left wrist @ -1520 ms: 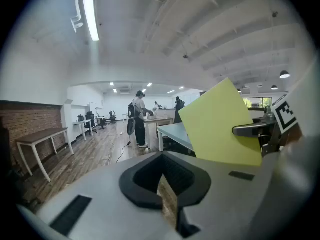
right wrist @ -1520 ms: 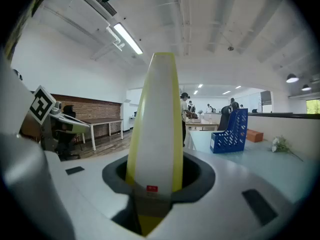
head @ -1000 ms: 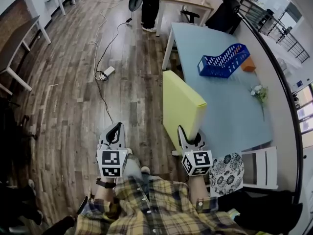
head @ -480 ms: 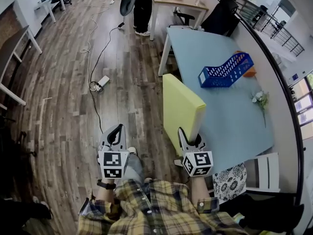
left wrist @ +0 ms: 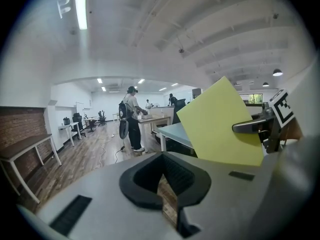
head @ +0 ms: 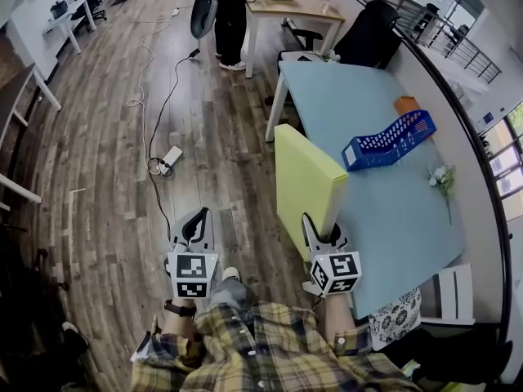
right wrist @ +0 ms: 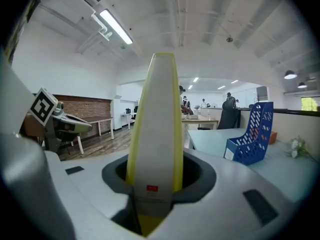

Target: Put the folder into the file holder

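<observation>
A yellow folder (head: 304, 178) stands on edge in my right gripper (head: 321, 229), which is shut on its lower end. In the right gripper view the folder's pale spine (right wrist: 155, 134) rises straight up between the jaws of that gripper (right wrist: 152, 184). The blue file holder (head: 388, 141) stands far off on the light blue table (head: 392, 219), beyond and to the right of the folder, and also shows as the blue file holder (right wrist: 250, 136). My left gripper (head: 194, 223) hangs over the wood floor, shut and empty. From it the folder (left wrist: 220, 121) shows at the right.
A person (head: 225, 15) stands by a wooden desk at the back. A black chair (head: 368, 27) is at the table's far end, a white chair (head: 441, 292) at its near right. A cable and power strip (head: 172, 155) lie on the floor. Flowers (head: 441, 176) and an orange item (head: 406, 103) sit beside the holder.
Both grippers and the folder have been carried forward across the floor toward the table. The grip on the folder is unchanged, and the file holder now sits further right in the head view.
</observation>
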Tool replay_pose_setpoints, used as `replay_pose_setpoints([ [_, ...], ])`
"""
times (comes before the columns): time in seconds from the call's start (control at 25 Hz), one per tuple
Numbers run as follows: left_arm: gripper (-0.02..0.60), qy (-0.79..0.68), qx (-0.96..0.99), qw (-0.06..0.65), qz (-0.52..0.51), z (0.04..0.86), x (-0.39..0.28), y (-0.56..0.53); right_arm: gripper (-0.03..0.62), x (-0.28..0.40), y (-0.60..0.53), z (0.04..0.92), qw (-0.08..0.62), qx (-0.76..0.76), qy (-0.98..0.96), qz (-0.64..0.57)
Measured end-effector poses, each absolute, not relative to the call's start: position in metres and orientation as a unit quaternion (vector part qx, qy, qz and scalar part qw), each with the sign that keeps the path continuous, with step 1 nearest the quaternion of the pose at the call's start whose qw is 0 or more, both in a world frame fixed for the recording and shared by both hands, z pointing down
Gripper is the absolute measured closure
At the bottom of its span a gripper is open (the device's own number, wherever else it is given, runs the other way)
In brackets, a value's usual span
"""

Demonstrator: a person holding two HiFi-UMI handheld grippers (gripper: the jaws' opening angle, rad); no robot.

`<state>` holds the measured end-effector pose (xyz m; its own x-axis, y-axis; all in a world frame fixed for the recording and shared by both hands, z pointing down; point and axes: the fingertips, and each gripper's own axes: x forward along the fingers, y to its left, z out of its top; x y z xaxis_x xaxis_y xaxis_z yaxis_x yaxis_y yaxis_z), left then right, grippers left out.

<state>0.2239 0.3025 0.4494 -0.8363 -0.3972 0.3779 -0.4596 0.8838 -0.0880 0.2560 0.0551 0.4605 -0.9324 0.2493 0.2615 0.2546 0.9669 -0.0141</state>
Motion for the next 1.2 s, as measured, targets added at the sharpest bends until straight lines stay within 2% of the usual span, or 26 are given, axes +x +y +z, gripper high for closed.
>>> replay_pose_setpoints([
  [0.32, 0.591, -0.951, 0.242, 0.177, 0.083, 0.455, 0.177, 0.325, 0.436, 0.217, 0.077, 0.466, 0.135, -0.105, -0.985, -0.007],
  [0.8, 0.591, -0.941, 0.261, 0.199, 0.081, 0.477, 0.147, 0.327, 0.436, 0.197, 0.07, 0.48, 0.153, -0.067, -0.986, 0.017],
  [1.2, 0.591, -0.938, 0.268, 0.199, 0.091, 0.488, 0.062, 0.302, 0.436, 0.114, 0.049, 0.486, 0.143, -0.065, -0.987, 0.022],
])
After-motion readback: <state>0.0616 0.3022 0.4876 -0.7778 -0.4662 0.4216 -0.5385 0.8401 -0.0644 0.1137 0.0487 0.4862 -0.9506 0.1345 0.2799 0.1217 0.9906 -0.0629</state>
